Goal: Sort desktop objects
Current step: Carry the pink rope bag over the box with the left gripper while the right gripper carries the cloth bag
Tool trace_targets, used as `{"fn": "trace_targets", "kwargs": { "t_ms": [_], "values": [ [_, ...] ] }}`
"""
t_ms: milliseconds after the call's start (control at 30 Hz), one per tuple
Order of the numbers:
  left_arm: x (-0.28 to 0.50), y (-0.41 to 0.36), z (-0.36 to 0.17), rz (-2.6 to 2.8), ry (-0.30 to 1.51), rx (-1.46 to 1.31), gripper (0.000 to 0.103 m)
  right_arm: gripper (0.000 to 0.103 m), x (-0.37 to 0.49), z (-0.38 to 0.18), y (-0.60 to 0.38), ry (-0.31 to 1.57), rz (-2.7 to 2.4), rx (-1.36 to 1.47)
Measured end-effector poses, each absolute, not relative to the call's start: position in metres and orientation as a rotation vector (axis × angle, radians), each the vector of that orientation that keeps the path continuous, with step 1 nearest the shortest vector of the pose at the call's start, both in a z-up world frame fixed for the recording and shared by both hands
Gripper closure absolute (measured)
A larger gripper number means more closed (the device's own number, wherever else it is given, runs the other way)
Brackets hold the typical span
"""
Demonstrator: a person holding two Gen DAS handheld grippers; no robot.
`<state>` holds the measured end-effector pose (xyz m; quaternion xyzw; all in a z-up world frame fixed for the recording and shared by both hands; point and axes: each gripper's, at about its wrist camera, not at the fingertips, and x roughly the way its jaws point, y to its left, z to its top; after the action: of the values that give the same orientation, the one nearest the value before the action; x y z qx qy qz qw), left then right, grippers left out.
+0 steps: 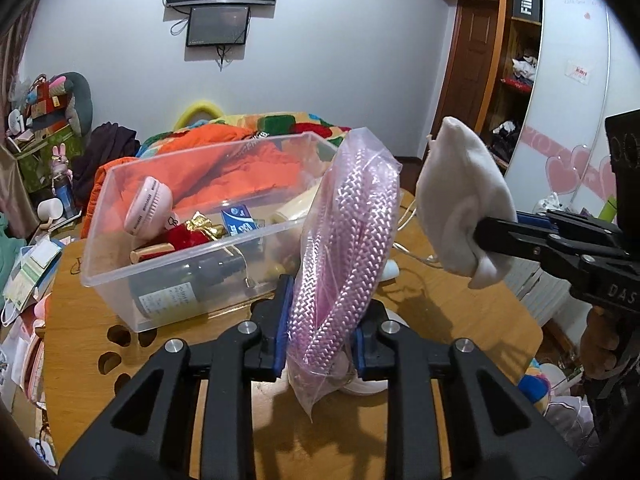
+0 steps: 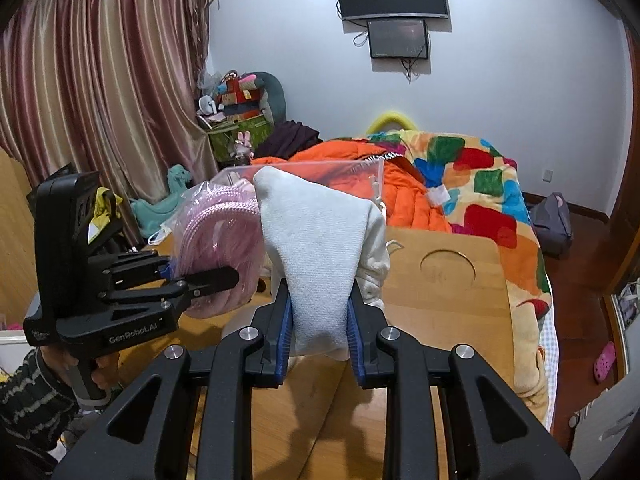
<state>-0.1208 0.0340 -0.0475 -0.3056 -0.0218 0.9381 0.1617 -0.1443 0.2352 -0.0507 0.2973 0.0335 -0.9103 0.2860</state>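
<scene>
My left gripper (image 1: 322, 320) is shut on a clear bag of pink braided cord (image 1: 348, 232) and holds it upright above the wooden table (image 1: 460, 320). The bag also shows in the right wrist view (image 2: 218, 236), with the left gripper (image 2: 224, 280) on it. My right gripper (image 2: 318, 320) is shut on a white cloth pouch (image 2: 320, 240) and holds it up. In the left wrist view the pouch (image 1: 460, 196) hangs to the right of the bag, with the right gripper (image 1: 486, 236) on it. A clear plastic box (image 1: 120, 264) stands left of the bag.
The box holds a pink round brush (image 1: 146, 208), a dark bottle (image 1: 188, 284), a red pouch (image 1: 188, 236), a blue packet (image 1: 240, 220). A white object (image 1: 370, 384) lies under the bag. A bed with orange and patchwork bedding (image 2: 460, 184) lies behind. Clutter lies left of the table (image 1: 28, 272).
</scene>
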Motion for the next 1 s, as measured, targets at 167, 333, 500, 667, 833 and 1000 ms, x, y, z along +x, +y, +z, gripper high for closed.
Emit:
{"fn": "trace_targets", "kwargs": {
  "t_ms": [167, 333, 500, 667, 833, 1000],
  "values": [
    [-0.116, 0.024, -0.037, 2.693, -0.092, -0.839, 0.079, 0.082, -0.144, -0.04, 0.23, 0.094, -2.441, 0.757],
    [-0.115, 0.009, -0.027, 2.687, -0.134, -0.809, 0.079, 0.082, -0.147, -0.029, 0.22, 0.112, -2.444, 0.724],
    [-0.123, -0.002, -0.015, 2.725, -0.109, -0.788, 0.079, 0.082, -0.158, -0.018, 0.205, 0.125, -2.436, 0.71],
    [-0.133, -0.014, -0.005, 2.759, -0.09, -0.772, 0.079, 0.082, -0.173, -0.008, 0.191, 0.153, -2.44, 0.686],
    [-0.143, -0.027, -0.002, 2.791, -0.096, -0.765, 0.079, 0.082, -0.193, -0.002, 0.177, 0.157, -2.44, 0.683],
    [-0.158, -0.037, -0.007, 2.802, -0.104, -0.794, 0.079, 0.082, -0.216, -0.005, 0.163, 0.144, -2.429, 0.7]
  ]
}}
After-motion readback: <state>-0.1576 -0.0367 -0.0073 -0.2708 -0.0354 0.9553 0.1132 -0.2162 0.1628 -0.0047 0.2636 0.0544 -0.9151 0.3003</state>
